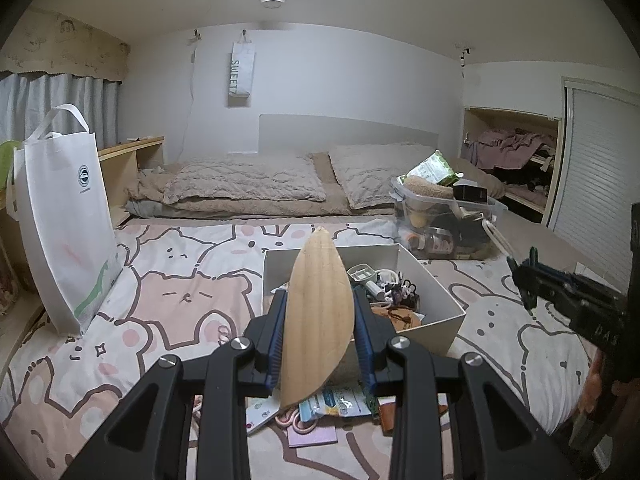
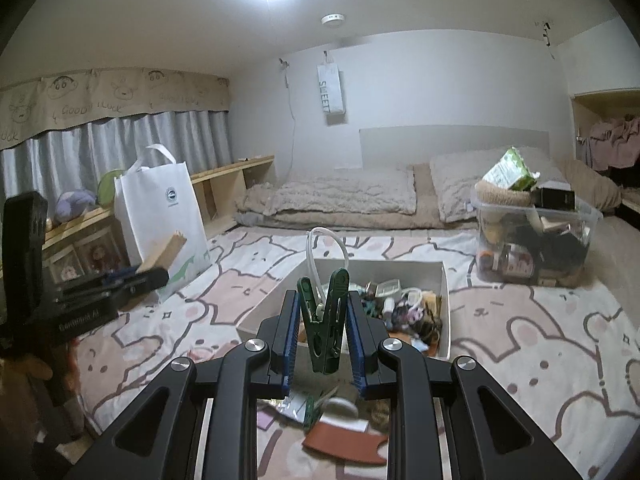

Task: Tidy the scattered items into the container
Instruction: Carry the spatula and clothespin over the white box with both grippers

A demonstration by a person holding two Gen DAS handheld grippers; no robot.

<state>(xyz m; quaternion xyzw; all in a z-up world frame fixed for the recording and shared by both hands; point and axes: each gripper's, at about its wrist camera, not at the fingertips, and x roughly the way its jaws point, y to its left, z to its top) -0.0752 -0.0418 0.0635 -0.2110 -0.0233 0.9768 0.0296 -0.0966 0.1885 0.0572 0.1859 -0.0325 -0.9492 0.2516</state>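
My left gripper (image 1: 320,298) is shut on a pale wooden leaf-shaped piece (image 1: 318,320) that stands upright between the blue pads, raised over the bed. Behind it sits the white open box (image 1: 444,286), holding several small items. My right gripper (image 2: 323,299) is shut on a green clothes peg (image 2: 325,332) with a white cord loop (image 2: 316,248) rising from it, in front of the same box (image 2: 445,304). Each gripper shows in the other's view: the right gripper (image 1: 526,282) at the right edge, the left gripper (image 2: 158,274) with the wooden piece (image 2: 170,250) at the left. Loose packets (image 1: 336,404) and a brown card (image 2: 344,446) lie on the quilt below.
A white tote bag (image 1: 64,220) stands at the left by a wooden shelf (image 1: 128,148). A clear plastic bin (image 1: 444,224), full of things, sits behind the box on the right. Pillows (image 1: 248,184) lie at the head of the bed, and the cartoon quilt (image 1: 180,292) covers the rest.
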